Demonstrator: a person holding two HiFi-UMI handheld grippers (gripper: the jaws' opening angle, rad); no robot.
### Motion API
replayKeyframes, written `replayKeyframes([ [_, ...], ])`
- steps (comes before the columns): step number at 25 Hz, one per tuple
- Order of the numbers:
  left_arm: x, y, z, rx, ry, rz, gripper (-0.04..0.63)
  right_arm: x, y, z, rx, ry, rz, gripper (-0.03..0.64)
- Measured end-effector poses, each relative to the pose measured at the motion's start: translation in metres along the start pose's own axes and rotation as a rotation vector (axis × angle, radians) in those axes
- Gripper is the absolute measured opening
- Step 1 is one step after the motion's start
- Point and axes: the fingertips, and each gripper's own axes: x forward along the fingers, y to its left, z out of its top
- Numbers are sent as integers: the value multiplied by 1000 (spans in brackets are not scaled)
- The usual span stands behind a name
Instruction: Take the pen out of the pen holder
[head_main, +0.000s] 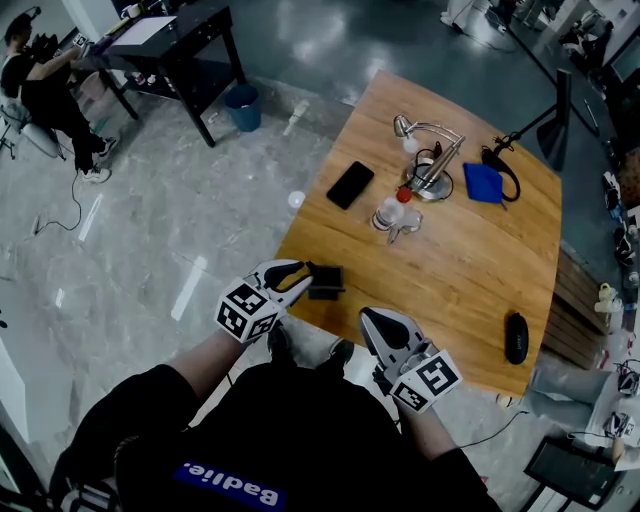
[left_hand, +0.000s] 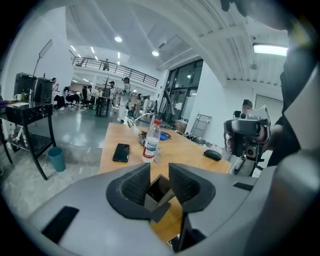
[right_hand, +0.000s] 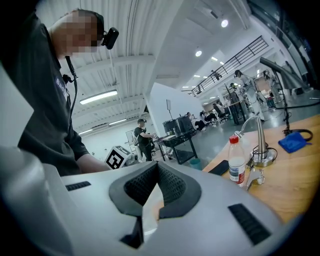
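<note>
A small dark square pen holder (head_main: 329, 283) stands at the near left edge of the wooden table (head_main: 470, 270). My left gripper (head_main: 306, 281) is right at it, jaws open. In the left gripper view the holder (left_hand: 160, 192) shows as an open-topped dark box in the gap of the left gripper (left_hand: 159, 181), and the pads stand clear of its walls. I see no pen in any view. My right gripper (head_main: 371, 319) hovers at the table's near edge, right of the holder. In its own view the right gripper (right_hand: 157, 171) has its tips together, with only a pale sliver behind them.
Farther back on the table are a black phone (head_main: 350, 185), a red-capped bottle (head_main: 392, 209), a metal desk lamp (head_main: 432, 165) and a blue cloth (head_main: 485, 183). A black mouse (head_main: 516, 338) lies near the right edge. A black desk (head_main: 175, 45), a blue bin (head_main: 242, 105) and a seated person (head_main: 35, 90) are at far left.
</note>
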Motion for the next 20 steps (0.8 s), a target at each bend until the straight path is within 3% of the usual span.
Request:
replayKeyframes([
  [20,35,31,-43,-97,101,18,132,-7,-16,-16,43,44,-46,3],
])
